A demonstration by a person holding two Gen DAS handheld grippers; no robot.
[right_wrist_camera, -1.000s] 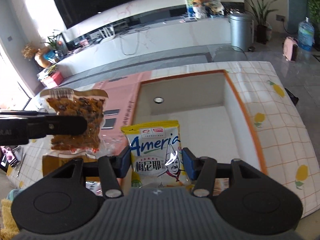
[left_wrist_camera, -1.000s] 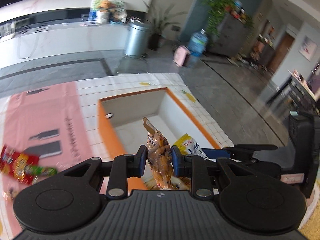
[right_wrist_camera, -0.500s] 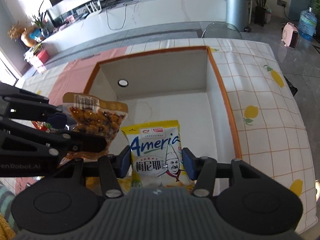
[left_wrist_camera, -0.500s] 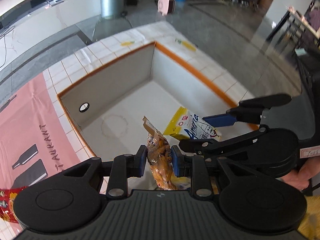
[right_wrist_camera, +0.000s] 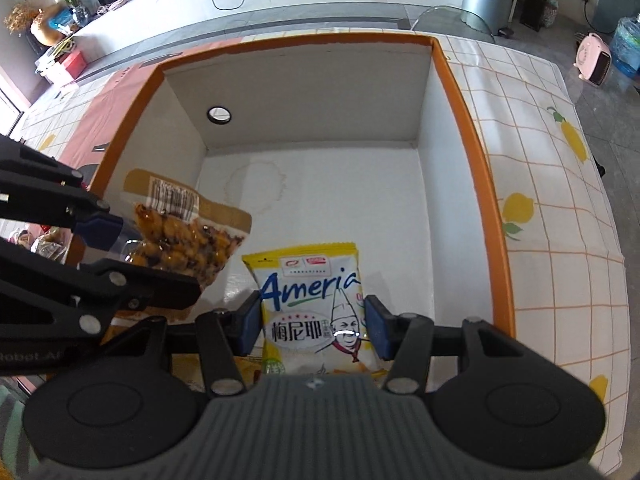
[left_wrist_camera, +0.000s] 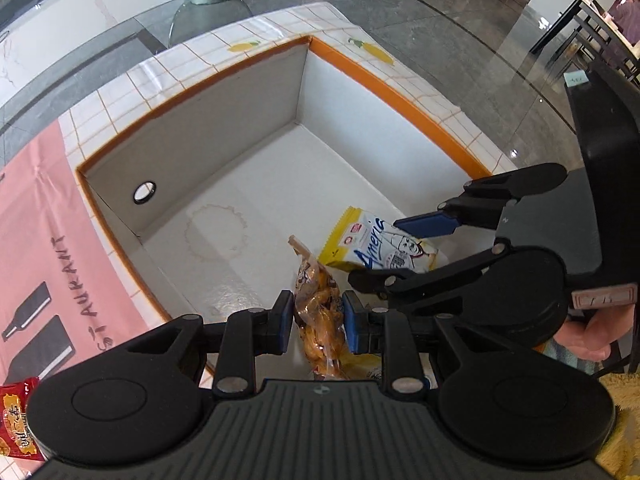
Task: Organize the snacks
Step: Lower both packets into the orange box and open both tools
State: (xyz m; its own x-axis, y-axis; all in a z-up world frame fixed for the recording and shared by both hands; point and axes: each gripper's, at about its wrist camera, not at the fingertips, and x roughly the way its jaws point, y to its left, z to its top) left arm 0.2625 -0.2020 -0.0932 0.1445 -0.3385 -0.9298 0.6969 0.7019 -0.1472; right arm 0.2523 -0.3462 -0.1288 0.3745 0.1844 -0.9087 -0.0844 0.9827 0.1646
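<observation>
Both grippers are loaded and aimed steeply down into the box. Clamped in my left gripper (left_wrist_camera: 314,322) is a clear plastic pouch of orange-brown glazed snack pieces (left_wrist_camera: 320,312), pinched edge-on between the blue pads, its tan header strip pointing away from me toward the box floor. My right gripper (right_wrist_camera: 312,326) grasps a yellow and white foil packet printed with blue lettering and a cartoon chef (right_wrist_camera: 316,312); the pads press on its two side edges and the packet stands flat-faced ahead of me. The two grippers sit close together, the right one just to the right of the left, each visible in the other's view.

Below and ahead of both grippers lies the big open cardboard box with white inner walls and an orange rim (left_wrist_camera: 400,68), sunk into the table's white checked cloth with lemon prints (right_wrist_camera: 540,184). Its floor looks bare apart from a faint ring stain; I see no snacks lying in it yet. Both packets hang over the near part of the box floor, whether touching it I cannot tell.

So, as I judge it, the sorting is at an early stage: these two packets are carried over the box but not released. At least a red printed snack wrapper (left_wrist_camera: 18,420) waits on the table, to the left and behind my left gripper, beside the pink cloth panel (left_wrist_camera: 36,216).
</observation>
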